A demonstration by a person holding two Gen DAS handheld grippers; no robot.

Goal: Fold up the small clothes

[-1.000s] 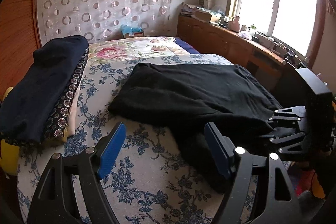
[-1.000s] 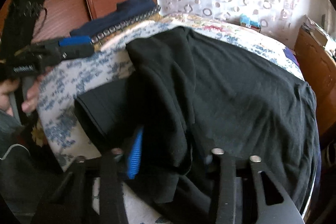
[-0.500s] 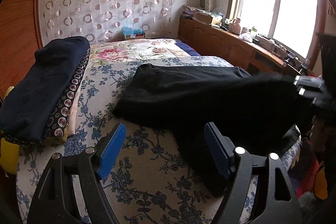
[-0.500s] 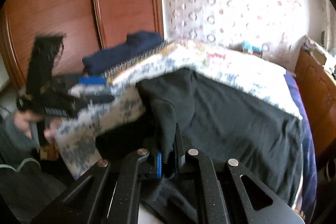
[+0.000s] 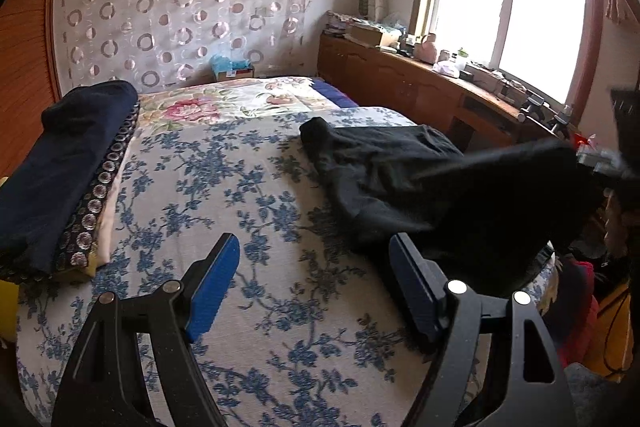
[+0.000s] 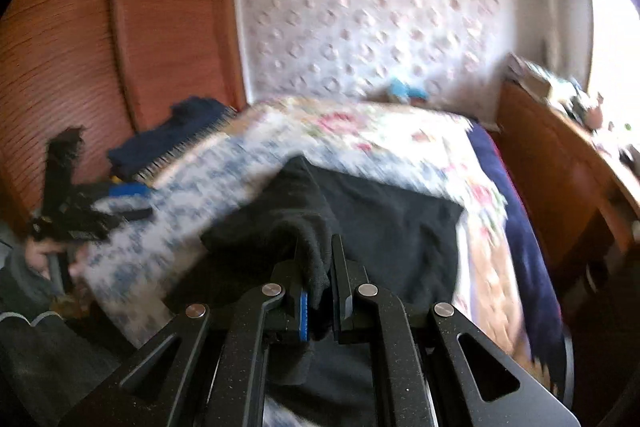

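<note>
On the bed [image 5: 224, 187], over its blue-flowered cover, the black garment [image 5: 400, 171] now lies bunched toward the right edge, where a second ago it was spread flat across the middle. Its near edge has been drawn up off the cover and stretches to the right hand-held gripper [image 6: 318, 291], whose jaws have just been closing and are now pressed together on a fold of the black cloth; earlier that cloth only hung loosely between them. In the right wrist view the bed sits lower in the picture than before and more of the wooden wardrobe [image 6: 100, 39] and the wall show above it. The left hand-held gripper [image 5: 316, 291] hangs over bare cover just beside the garment, its blue pads [image 5: 216, 283] spread with nothing between them, as they were earlier. Folded dark blue bedding [image 5: 60, 163] lies along the left side of the bed.

The right wrist view is smeared by motion, so the cover's pattern and the things on the counter [image 5: 420, 79] under the window are hard to make out. In the left wrist view the right hand-held gripper is a blurred dark shape cut off at the right edge.
</note>
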